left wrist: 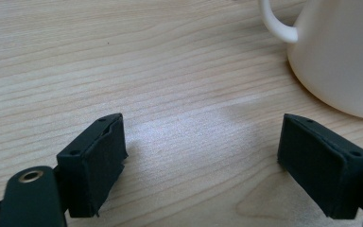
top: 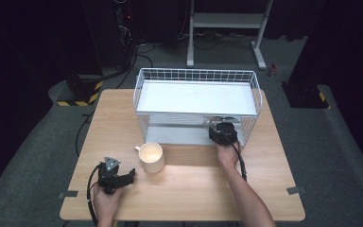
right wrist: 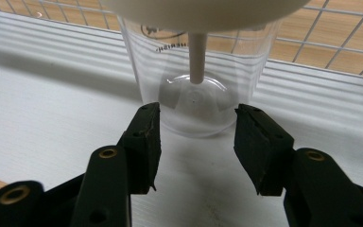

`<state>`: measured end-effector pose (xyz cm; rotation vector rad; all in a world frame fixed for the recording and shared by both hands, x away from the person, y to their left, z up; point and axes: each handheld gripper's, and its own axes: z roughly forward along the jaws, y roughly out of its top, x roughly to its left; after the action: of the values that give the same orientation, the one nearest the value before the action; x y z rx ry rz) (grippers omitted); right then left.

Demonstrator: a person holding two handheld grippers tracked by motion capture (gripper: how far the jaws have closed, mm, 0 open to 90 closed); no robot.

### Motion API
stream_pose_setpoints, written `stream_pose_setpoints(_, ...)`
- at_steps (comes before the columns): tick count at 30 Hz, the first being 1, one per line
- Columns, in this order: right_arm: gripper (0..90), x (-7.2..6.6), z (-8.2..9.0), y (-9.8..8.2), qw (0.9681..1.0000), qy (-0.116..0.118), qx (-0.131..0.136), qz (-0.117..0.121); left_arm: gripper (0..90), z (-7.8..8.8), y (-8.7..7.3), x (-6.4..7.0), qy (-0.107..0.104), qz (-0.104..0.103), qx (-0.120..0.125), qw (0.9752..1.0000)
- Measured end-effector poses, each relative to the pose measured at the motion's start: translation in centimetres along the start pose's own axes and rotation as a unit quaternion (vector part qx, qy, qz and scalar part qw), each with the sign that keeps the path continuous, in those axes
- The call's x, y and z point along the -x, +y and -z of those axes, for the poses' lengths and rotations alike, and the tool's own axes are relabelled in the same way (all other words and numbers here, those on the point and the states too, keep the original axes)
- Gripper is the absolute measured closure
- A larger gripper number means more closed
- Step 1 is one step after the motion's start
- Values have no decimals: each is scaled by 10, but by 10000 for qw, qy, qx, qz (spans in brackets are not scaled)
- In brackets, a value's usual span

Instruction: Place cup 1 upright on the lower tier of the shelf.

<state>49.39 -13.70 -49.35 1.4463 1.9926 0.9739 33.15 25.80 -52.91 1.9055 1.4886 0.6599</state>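
A clear plastic cup [right wrist: 248, 61] stands on the white lower shelf [right wrist: 52, 104] of a white wire rack [top: 198, 71]. My right gripper [right wrist: 198, 125] reaches in under the upper shelf and is shut on the cup's base, one pad on each side. A cream rod [right wrist: 197, 56] hangs down inside the cup from a cream rounded shape above it. In the high view the right gripper [top: 221, 126] is at the rack's front right. A cream mug [top: 151, 157] stands on the wooden table [top: 194, 189]. My left gripper [top: 131, 176] rests open to the mug's left, nothing between its pads [left wrist: 99, 161].
The rack's upper shelf [top: 196, 97] is a white board with a wire rim around it. The mug [left wrist: 340, 61] and its handle [left wrist: 279, 23] are just ahead and right of the left jaws. Grey carpet and dark stands surround the table.
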Motion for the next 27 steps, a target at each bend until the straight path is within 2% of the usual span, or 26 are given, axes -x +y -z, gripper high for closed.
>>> stream_pose_setpoints(4,547,-1,-2,-1,9999,-73,-86,-95,164,0,0,0,-2,4,0,10000)
stream_pose_setpoints(5,553,1,-4,-1,10000,-55,-5,62,164,0,0,0,-2,3,-1,10000)
stream_pose_setpoints(6,558,-1,-3,-1,9999,-75,-102,-68,164,0,0,0,-2,5,1,10000)
stream_pose_setpoints(8,566,3,-6,-2,9999,-88,-74,67,164,0,0,0,-3,4,1,10000)
stream_pose_setpoints(9,571,3,-7,-2,10000,-11,-59,53,165,0,0,0,-3,2,1,10000)
stream_pose_setpoints(10,577,2,-6,-2,9999,-91,-122,-77,165,0,0,0,-5,2,1,10000)
stream_pose_setpoints(11,579,2,-7,-2,9998,-74,-126,-107,165,0,0,0,-5,1,1,10000)
stream_pose_setpoints(18,585,6,-9,-3,9998,-12,-129,-144,165,0,0,0,-4,1,0,10000)
stream_pose_setpoints(21,549,9,-6,-4,9999,-7,-154,-33,165,0,0,0,-5,2,0,10000)
stream_pose_setpoints(23,513,6,1,-3,9997,-79,-232,-13,164,0,0,0,-5,2,1,10000)
stream_pose_setpoints(24,502,7,4,-3,9997,-40,-155,189,165,0,0,0,-5,4,1,10000)
stream_pose_setpoints(25,496,7,6,-3,9996,-33,-92,258,165,0,0,0,-5,2,0,10000)
stream_pose_setpoints(27,480,7,12,-2,9998,58,-41,179,165,0,0,0,-5,2,1,10000)
